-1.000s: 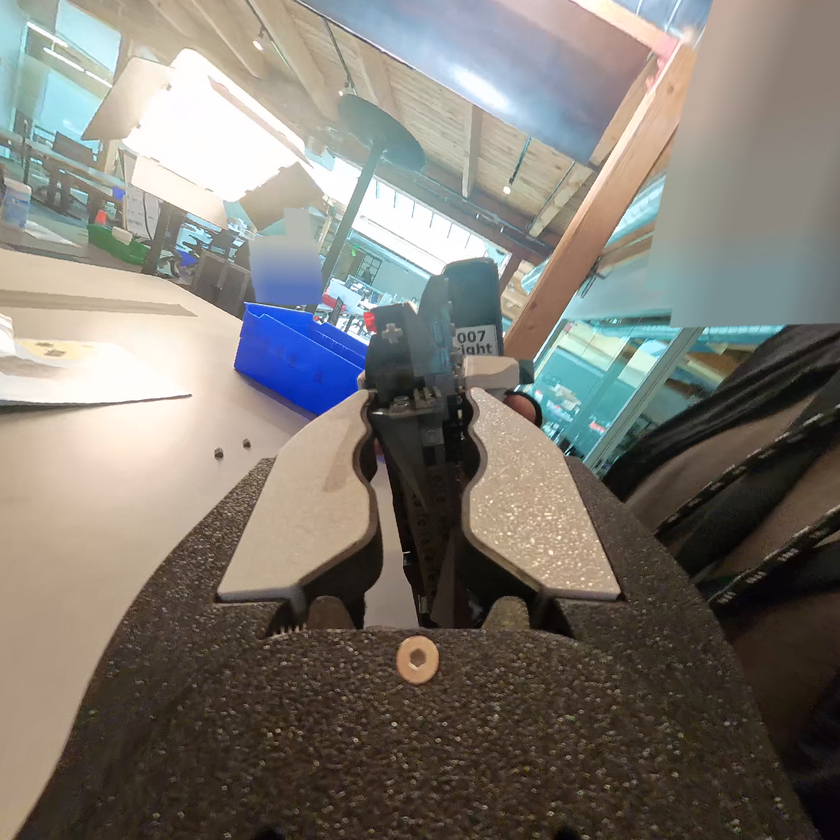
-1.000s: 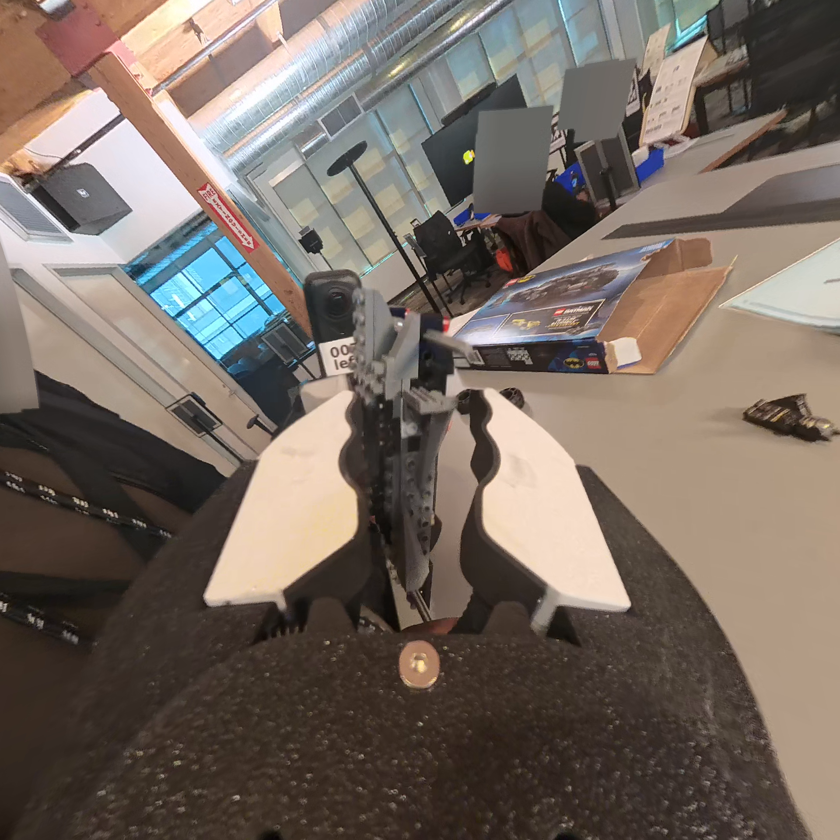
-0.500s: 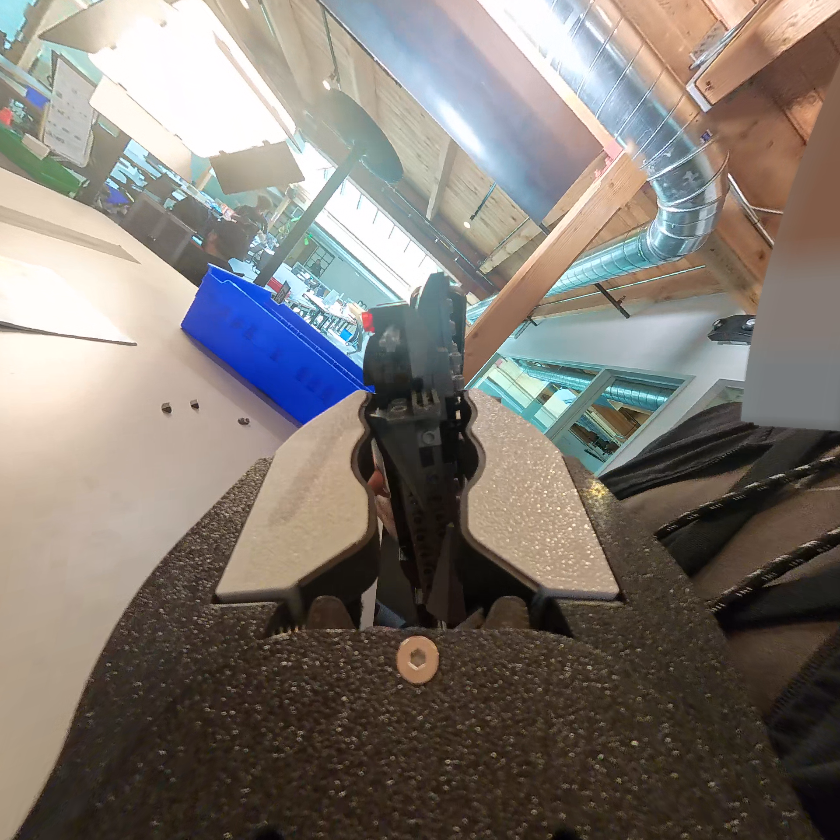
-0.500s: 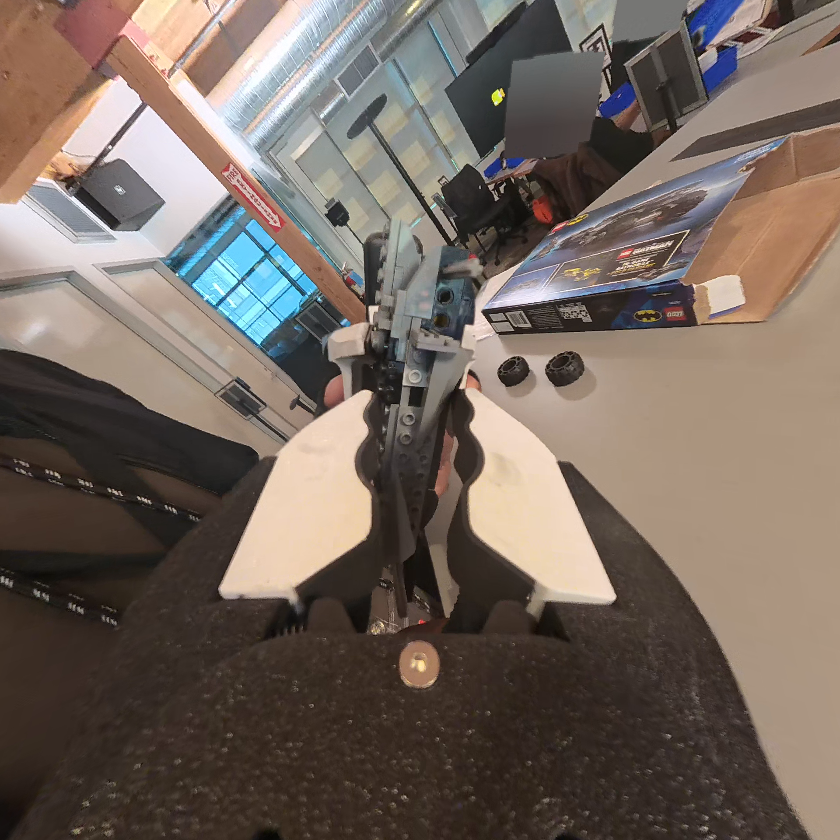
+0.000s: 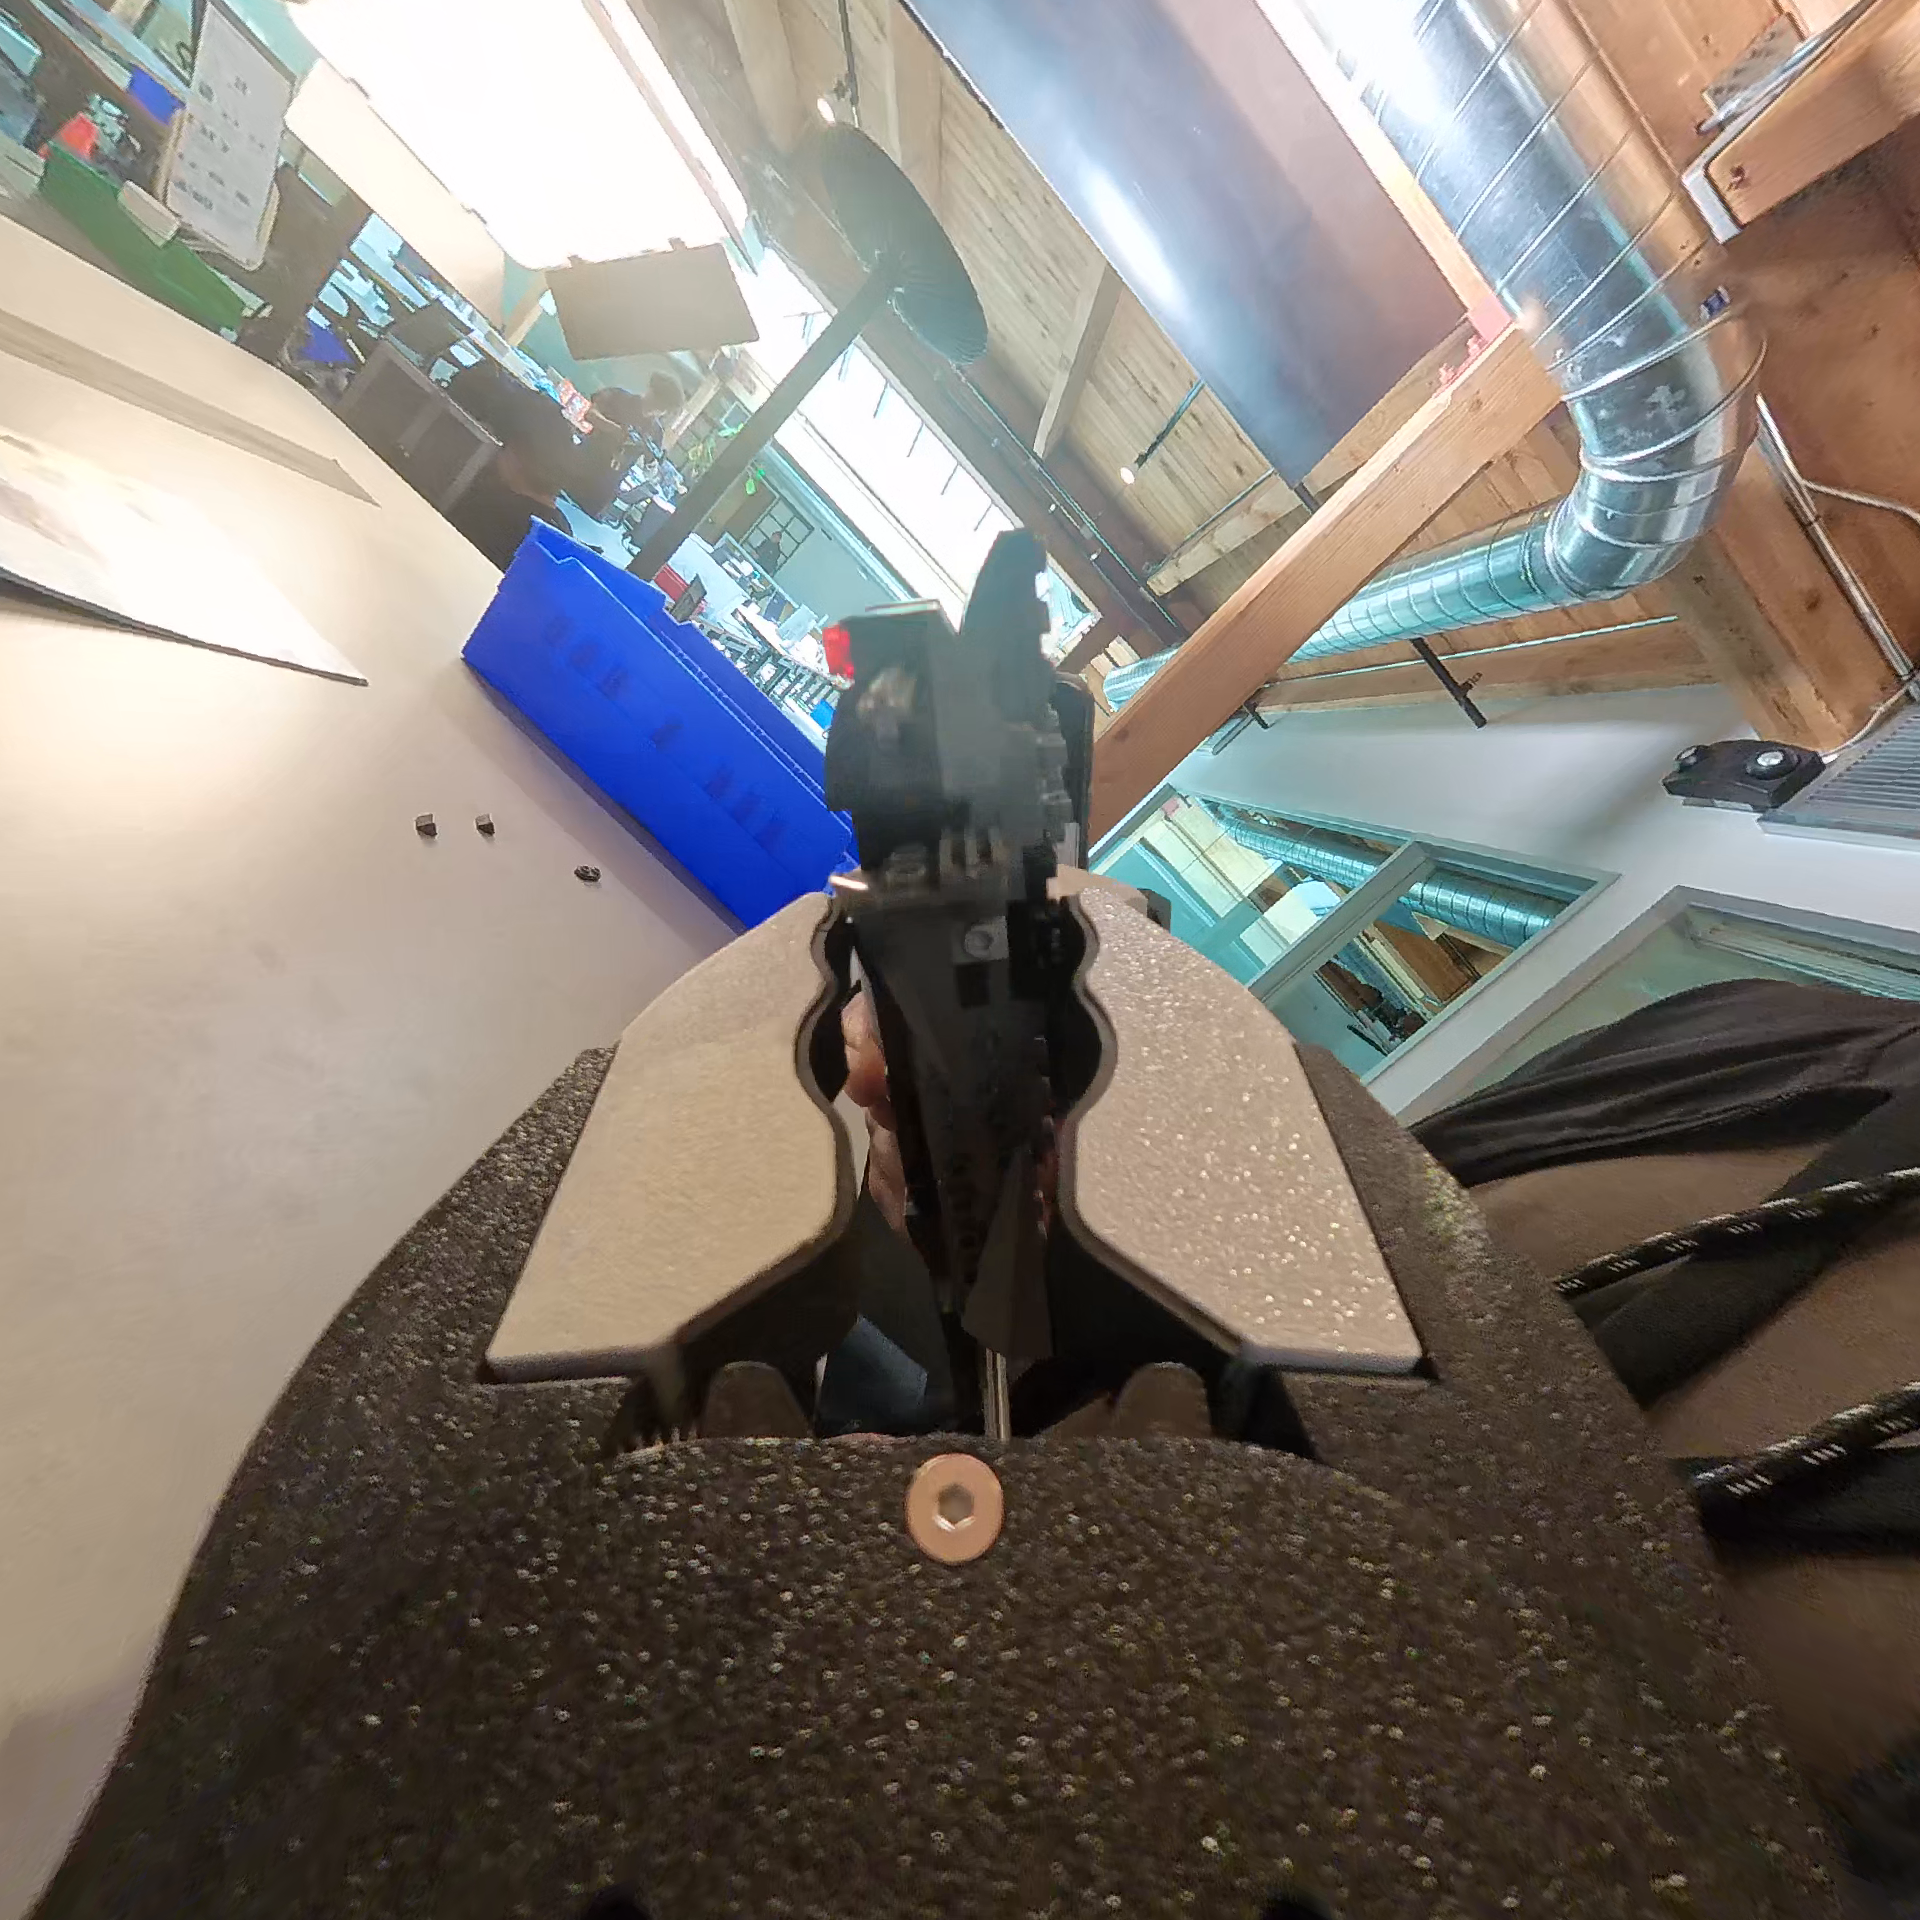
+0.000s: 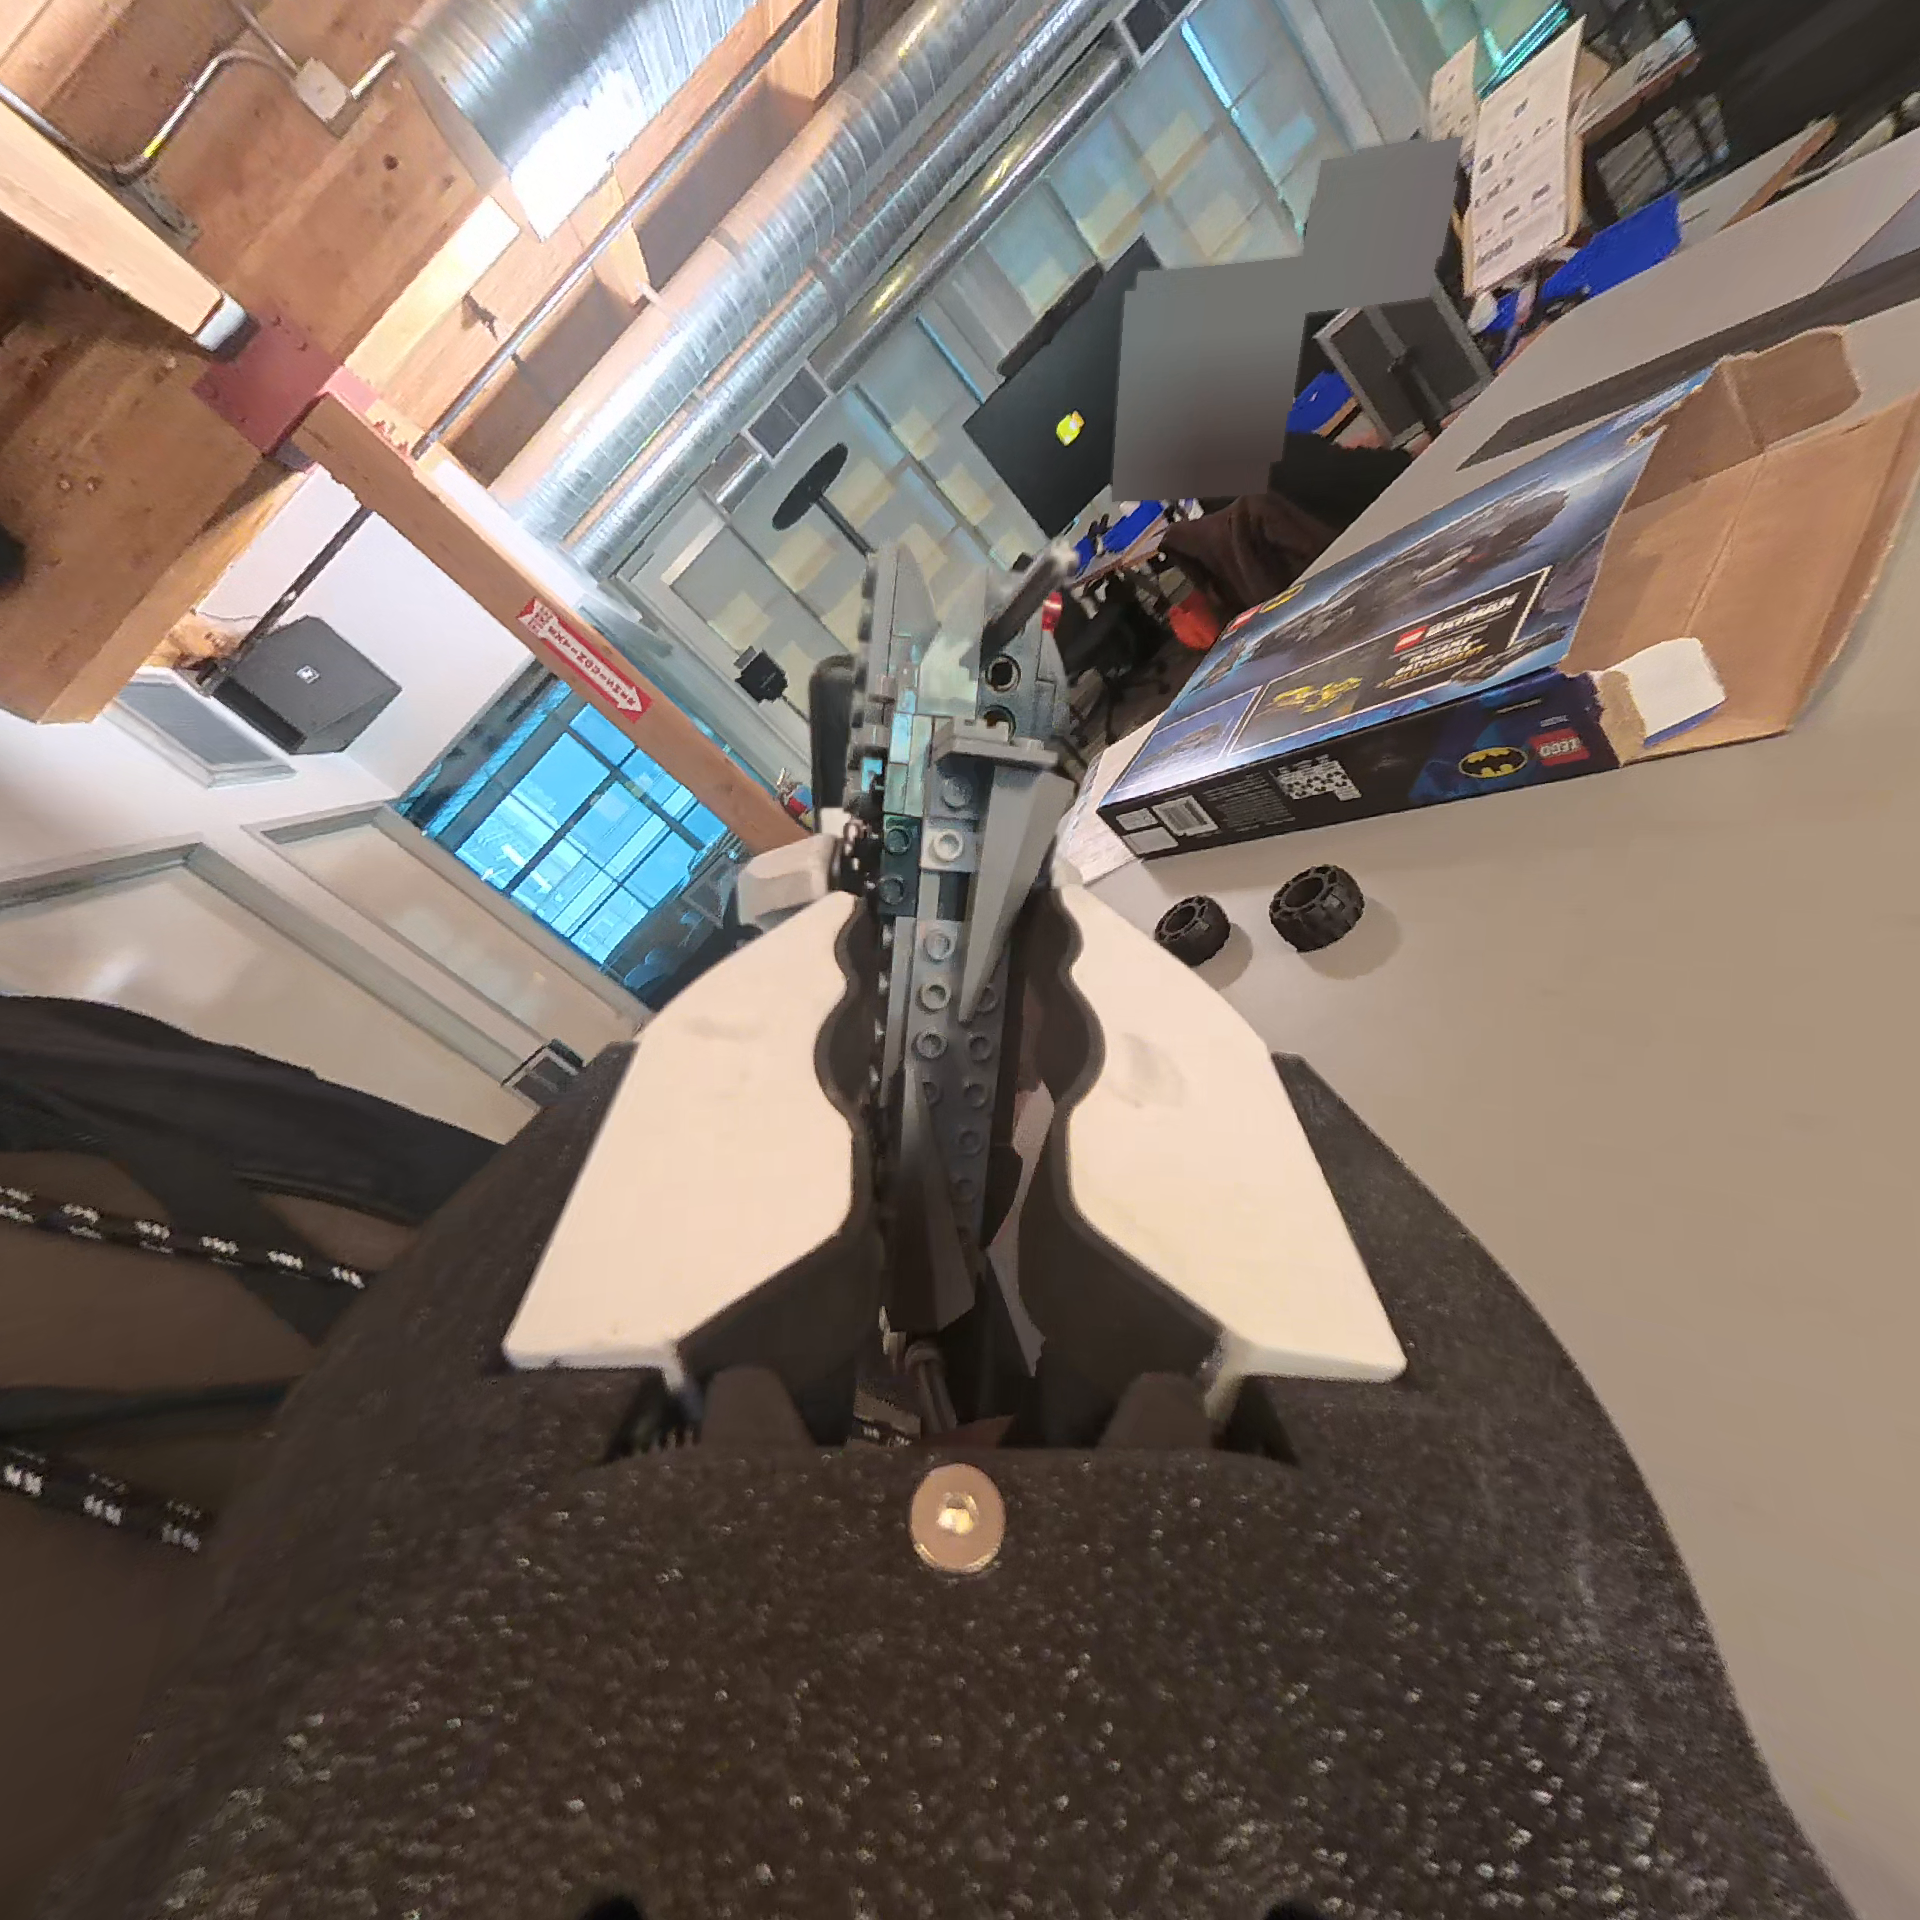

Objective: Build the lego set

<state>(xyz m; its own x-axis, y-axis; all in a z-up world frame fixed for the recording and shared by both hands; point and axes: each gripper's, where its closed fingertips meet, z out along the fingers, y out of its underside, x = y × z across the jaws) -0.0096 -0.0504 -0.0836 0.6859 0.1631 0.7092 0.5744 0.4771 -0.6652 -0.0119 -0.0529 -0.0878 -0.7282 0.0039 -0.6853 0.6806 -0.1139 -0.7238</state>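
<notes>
While both tools are tilted up off the pale grey surface, they share one load: a dark grey and black brick-built model with a small red piece near its top, which stands on edge between the left tool and, from the opposite side, the right tool. The left tool is pinching the model at its fingertips, where a thin plate of the model spans from one pad to the other. The right tool is closed on the studded grey underside of the same model, with its near pad against the stud row and the slanted wedge piece close against the other pad. Just past the right tool's fingertips a pale finger of the left tool shows, so the two tools sit almost tip to tip. On the surface to the left of the left tool lie a few small dark loose pieces, with a blue plastic bin beyond them. To the right of the right tool sit two small black rubber tyres, and an opened printed cardboard box lies farther off.
</notes>
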